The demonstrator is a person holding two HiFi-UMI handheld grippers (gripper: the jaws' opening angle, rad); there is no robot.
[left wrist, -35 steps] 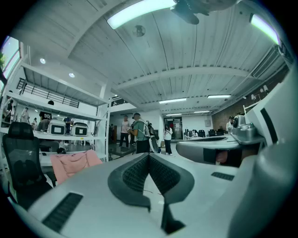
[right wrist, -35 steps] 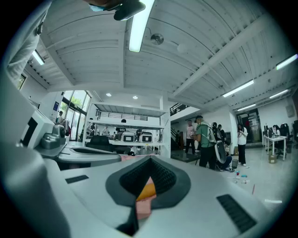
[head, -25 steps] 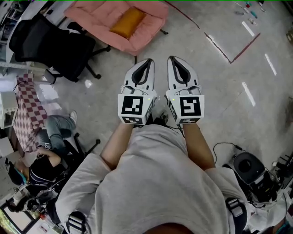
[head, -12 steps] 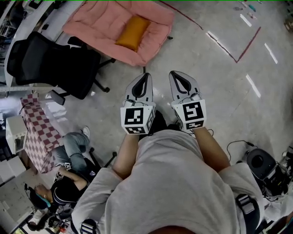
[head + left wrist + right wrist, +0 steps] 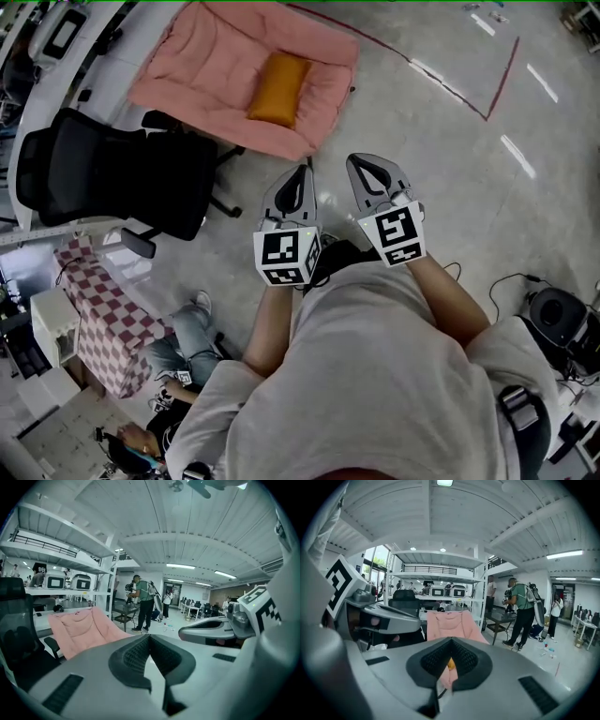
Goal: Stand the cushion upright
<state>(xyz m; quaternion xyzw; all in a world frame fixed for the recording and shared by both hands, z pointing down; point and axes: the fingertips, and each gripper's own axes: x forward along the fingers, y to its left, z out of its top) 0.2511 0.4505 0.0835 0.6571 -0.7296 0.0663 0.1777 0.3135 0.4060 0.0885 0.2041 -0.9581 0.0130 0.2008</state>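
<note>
Cushion [image 5: 278, 89]: orange, oblong, lying flat in the hollow of the pink padded lounger [image 5: 211, 66], not upright.
Cushion's place: ahead of the person, well apart from both grippers. The right gripper view shows only a sliver of its orange through the opening in the jaws.
Left gripper [image 5: 300, 173]: jaws closed together tip to tip, with nothing between them. It is held out in front of the body, above bare floor.
Right gripper [image 5: 364, 164]: jaws likewise pressed together and empty. It sits just beside the left one, and both point roughly toward the lounger.
Lounger's surroundings: a black office chair [image 5: 122, 178] stands just beside its near-left edge, and white shelving [image 5: 436, 573] rises behind it.
Floor [image 5: 450, 187]: pale and glossy, with red tape lines [image 5: 502, 84] to the right of the lounger.
Lower left: a red-and-white checked cloth [image 5: 103, 328], with a person in jeans [image 5: 183, 342] seated low beside it.
Background: a standing person in a green top [image 5: 520, 606] by a dark table.
</note>
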